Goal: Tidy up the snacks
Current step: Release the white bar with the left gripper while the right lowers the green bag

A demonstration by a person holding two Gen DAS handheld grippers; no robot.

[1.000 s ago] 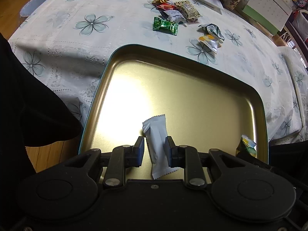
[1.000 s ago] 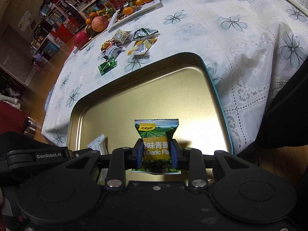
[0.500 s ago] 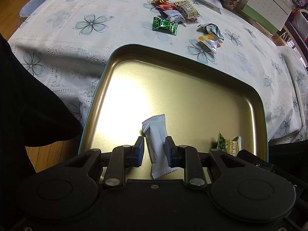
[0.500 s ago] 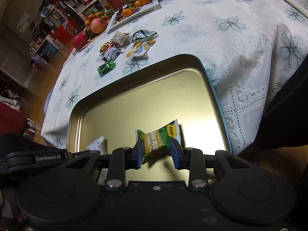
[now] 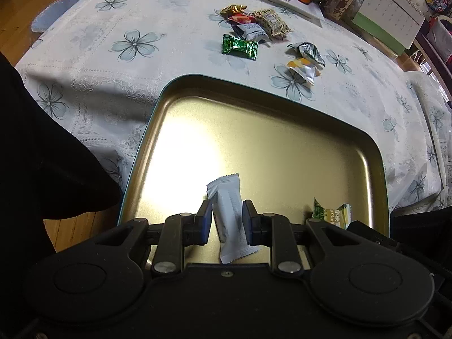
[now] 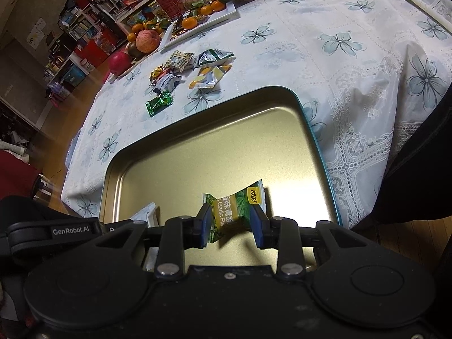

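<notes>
Since a second ago my right gripper (image 6: pixel 229 224) has let go of the green garlic packet (image 6: pixel 236 210): it stood upright and clamped between the pads then, and now it lies tipped on the tray floor with the jaws parted and a gap showing on the right side, though I cannot tell whether the left pad touches the wrapper. The desk (image 5: pixel 135 65) under its flowered cloth fills both views, and the gold tray (image 5: pixel 271 107) sits at its near edge. My left gripper (image 5: pixel 227 224) has kept its place over the near left of the tray, jaws apart either side of the white packet (image 5: pixel 230 220), which rests on the tray floor; the right pad looks close against it, but I judge it released rather than held. So both packets are in the tray, white to the left, green to the right, well apart. Far beyond the tray, the remaining snacks wait on the cloth: a green candy (image 5: pixel 240 47), a cluster of wrapped pieces (image 5: pixel 255 25), and two more packets (image 5: pixel 305 59) to the right. I judge this the drop-off step, just finishing. Next I should lift both grippers clear without dragging the wrappers, then reach far for the next pieces.
</notes>
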